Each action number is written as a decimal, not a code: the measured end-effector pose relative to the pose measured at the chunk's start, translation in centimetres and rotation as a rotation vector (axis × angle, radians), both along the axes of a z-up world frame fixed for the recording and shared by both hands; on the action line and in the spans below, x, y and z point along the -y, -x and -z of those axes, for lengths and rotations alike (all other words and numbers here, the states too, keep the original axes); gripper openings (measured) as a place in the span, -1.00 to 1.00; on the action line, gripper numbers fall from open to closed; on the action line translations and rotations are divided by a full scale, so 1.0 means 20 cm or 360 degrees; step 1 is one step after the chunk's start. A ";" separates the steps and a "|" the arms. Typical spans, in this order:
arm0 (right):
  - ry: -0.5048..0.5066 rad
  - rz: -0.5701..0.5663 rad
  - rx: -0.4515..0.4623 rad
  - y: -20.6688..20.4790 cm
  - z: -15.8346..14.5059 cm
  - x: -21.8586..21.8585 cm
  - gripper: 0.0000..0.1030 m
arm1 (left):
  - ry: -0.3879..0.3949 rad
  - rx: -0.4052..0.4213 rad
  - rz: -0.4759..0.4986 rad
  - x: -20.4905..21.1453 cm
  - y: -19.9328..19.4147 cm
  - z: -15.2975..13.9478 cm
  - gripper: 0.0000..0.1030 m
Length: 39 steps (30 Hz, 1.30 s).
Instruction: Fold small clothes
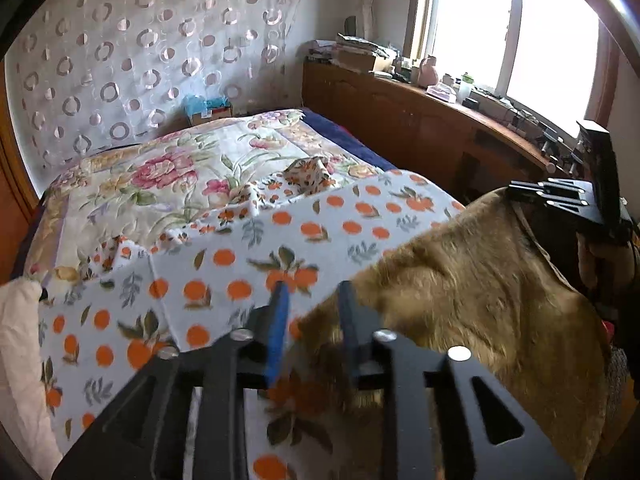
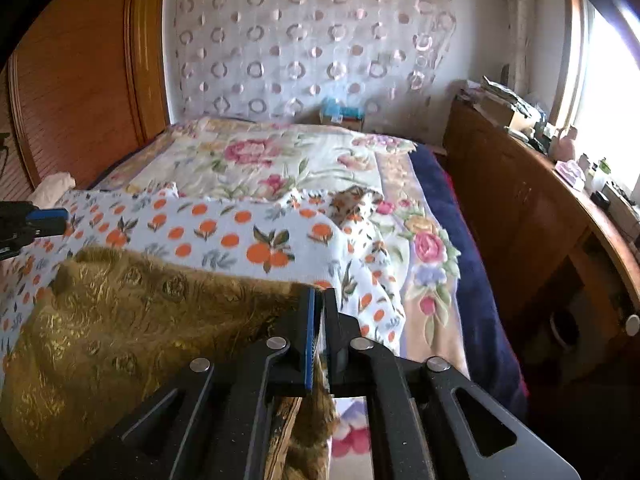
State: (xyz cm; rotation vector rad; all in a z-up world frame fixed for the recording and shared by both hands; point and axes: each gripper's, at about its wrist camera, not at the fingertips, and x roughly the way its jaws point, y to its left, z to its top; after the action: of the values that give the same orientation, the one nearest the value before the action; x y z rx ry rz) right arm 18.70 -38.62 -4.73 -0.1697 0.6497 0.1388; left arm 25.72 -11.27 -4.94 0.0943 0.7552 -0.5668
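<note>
A gold-brown patterned garment [image 1: 480, 280] [image 2: 132, 312] hangs spread over the front of the bed, on top of a white cloth printed with oranges [image 1: 248, 248] [image 2: 224, 232]. My right gripper [image 2: 320, 296] is shut on the garment's right corner; it also shows in the left wrist view [image 1: 560, 196] at the garment's far top corner. My left gripper [image 1: 314, 292] is open, its fingers standing on either side of the garment's left edge. It shows at the left edge of the right wrist view [image 2: 60, 220], its jaws little apart there. A small folded floral piece [image 1: 310, 174] [image 2: 352, 202] lies further back.
The bed carries a floral quilt [image 1: 180, 168] [image 2: 280, 156] over a dark blue blanket [image 2: 460, 260]. A long wooden cabinet [image 1: 420, 120] [image 2: 520, 208] with clutter on top runs along the window side. A wooden headboard [image 2: 80, 80] is at left. A box [image 1: 208, 110] sits by the curtained wall.
</note>
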 end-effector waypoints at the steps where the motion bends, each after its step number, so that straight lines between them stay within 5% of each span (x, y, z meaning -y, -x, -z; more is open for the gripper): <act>1: 0.0000 -0.0006 -0.0005 0.03 -0.01 0.00 -0.65 | 0.0008 -0.0009 0.0004 -0.01 0.02 0.00 -0.29; 5: 0.0011 -0.0022 -0.0021 0.12 -0.06 0.01 -0.18 | 0.0018 -0.0039 0.0017 -0.04 0.13 0.04 -0.11; 14: -0.0010 0.0015 -0.0105 0.29 -0.03 0.03 -0.04 | 0.0011 -0.0156 0.0082 0.01 0.00 0.15 -0.11; 19: -0.0002 0.0074 -0.0190 0.32 0.06 0.01 -0.01 | 0.0114 -0.0307 0.0112 0.02 -0.12 0.20 -0.11; 26: -0.0067 0.0109 -0.0186 0.30 0.08 0.02 -0.01 | 0.0189 -0.0319 0.0142 0.04 -0.16 0.17 -0.73; 36: -0.0144 0.0097 -0.0196 0.30 0.11 0.07 -0.01 | 0.0336 -0.0141 0.0051 0.00 -0.19 0.04 -0.85; 39: -0.0150 0.0098 -0.0193 0.31 0.14 0.06 -0.01 | 0.0202 -0.0117 0.0031 0.07 -0.20 0.05 -0.81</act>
State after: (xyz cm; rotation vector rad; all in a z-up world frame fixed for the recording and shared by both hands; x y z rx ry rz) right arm 12.46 -39.78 -7.51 -0.0507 0.7668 0.1207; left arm 29.81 -12.58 -6.00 -0.0369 0.7887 -0.6382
